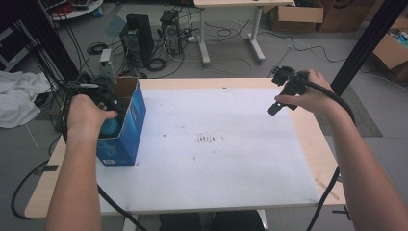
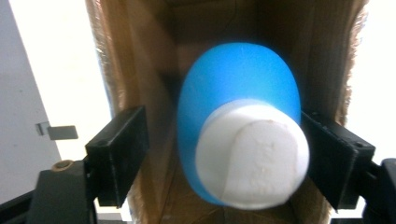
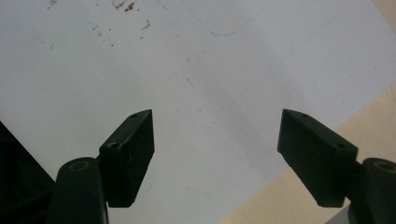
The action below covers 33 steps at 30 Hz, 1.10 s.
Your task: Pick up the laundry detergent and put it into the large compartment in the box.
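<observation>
- Bottle (image 2: 238,126), blue with a white cap, is sitting inside the open blue carton (image 1: 126,126) at the bench's (image 1: 216,159) left edge; the drop-off step is looking nearly done.
- Left gripper (image 2: 224,149) is reaching into the carton, its fingers (image 2: 119,154) standing wide, one clear of the bottle, the other just beside it.
- Next move is calling for a straight withdrawal without dragging the bottle out.
- Right gripper (image 3: 217,154) is hovering over the bench's far right side, fingers wide and holding nothing, wrist angling down.
</observation>
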Tool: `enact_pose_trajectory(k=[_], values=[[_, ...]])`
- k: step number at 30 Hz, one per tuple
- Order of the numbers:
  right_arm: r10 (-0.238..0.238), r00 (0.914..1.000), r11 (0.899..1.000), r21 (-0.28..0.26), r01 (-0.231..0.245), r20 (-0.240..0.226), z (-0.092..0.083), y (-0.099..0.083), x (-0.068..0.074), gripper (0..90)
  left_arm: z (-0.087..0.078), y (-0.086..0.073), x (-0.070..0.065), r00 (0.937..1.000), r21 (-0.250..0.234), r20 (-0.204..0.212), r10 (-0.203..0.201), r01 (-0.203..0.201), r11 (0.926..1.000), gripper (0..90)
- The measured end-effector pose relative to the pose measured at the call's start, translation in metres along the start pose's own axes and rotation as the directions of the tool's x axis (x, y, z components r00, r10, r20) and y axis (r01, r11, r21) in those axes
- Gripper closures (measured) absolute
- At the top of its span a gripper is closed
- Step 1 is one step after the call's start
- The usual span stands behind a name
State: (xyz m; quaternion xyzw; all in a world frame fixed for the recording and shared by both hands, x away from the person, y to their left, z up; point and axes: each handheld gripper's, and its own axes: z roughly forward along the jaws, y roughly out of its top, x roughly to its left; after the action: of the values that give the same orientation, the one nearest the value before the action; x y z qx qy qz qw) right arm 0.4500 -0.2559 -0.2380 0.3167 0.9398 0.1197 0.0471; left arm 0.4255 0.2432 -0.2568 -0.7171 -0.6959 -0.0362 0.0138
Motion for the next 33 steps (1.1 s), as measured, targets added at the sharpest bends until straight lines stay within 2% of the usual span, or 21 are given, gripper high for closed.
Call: enact_pose_trajectory(k=[5, 12, 16, 19, 21, 26, 27, 29, 33], values=[[-0.006, 1.0000, 1.000, -0.003, 0.006, 0.001, -0.001, 0.001, 0.001, 27.3, -0.011, -0.003, -0.004, 0.9999, -0.018, -0.009, 0.011, -0.012, 0.9998, 17.5], [-0.003, 1.0000, 1.000, -0.004, 0.003, -0.003, -0.001, 0.002, 0.003, 27.3, -0.032, -0.009, -0.017, 0.9971, -0.041, -0.039, 0.066, -0.068, 0.9969, 15.9], [-0.007, 1.0000, 1.000, -0.001, 0.007, -0.003, -0.002, 0.003, 0.004, 27.3, -0.046, -0.011, -0.029, 0.9915, -0.061, -0.053, 0.119, -0.122, 0.9906, 15.7], [-0.001, 1.0000, 1.000, 0.002, 0.001, -0.004, -0.002, 0.003, 0.004, 27.2, -0.055, -0.012, -0.041, 0.9851, -0.080, -0.053, 0.164, -0.168, 0.9825, 15.4], [-0.001, 1.0000, 1.000, 0.003, 0.001, -0.003, -0.003, 0.003, 0.003, 27.2, -0.058, -0.012, -0.052, 0.9786, -0.086, -0.047, 0.200, -0.204, 0.9752, 15.5], [0.000, 1.0000, 1.000, 0.010, 0.000, -0.003, -0.004, 0.005, 0.004, 27.1, -0.061, -0.009, -0.082, 0.9577, -0.123, -0.035, 0.286, -0.288, 0.9497, 15.5], [0.000, 1.0000, 1.000, 0.010, 0.000, -0.002, -0.005, 0.005, 0.004, 27.0, -0.061, -0.009, -0.089, 0.9522, -0.127, -0.030, 0.304, -0.305, 0.9437, 15.5], [-0.001, 1.0000, 1.000, 0.012, 0.001, -0.001, -0.006, 0.005, 0.005, 27.0, -0.060, -0.009, -0.102, 0.9371, -0.137, -0.016, 0.349, -0.348, 0.9277, 15.6], [-0.005, 1.0000, 1.000, 0.013, 0.005, 0.002, -0.007, 0.005, 0.005, 27.0, -0.056, -0.009, -0.130, 0.9121, -0.150, -0.013, 0.410, -0.407, 0.9010, 15.6]])
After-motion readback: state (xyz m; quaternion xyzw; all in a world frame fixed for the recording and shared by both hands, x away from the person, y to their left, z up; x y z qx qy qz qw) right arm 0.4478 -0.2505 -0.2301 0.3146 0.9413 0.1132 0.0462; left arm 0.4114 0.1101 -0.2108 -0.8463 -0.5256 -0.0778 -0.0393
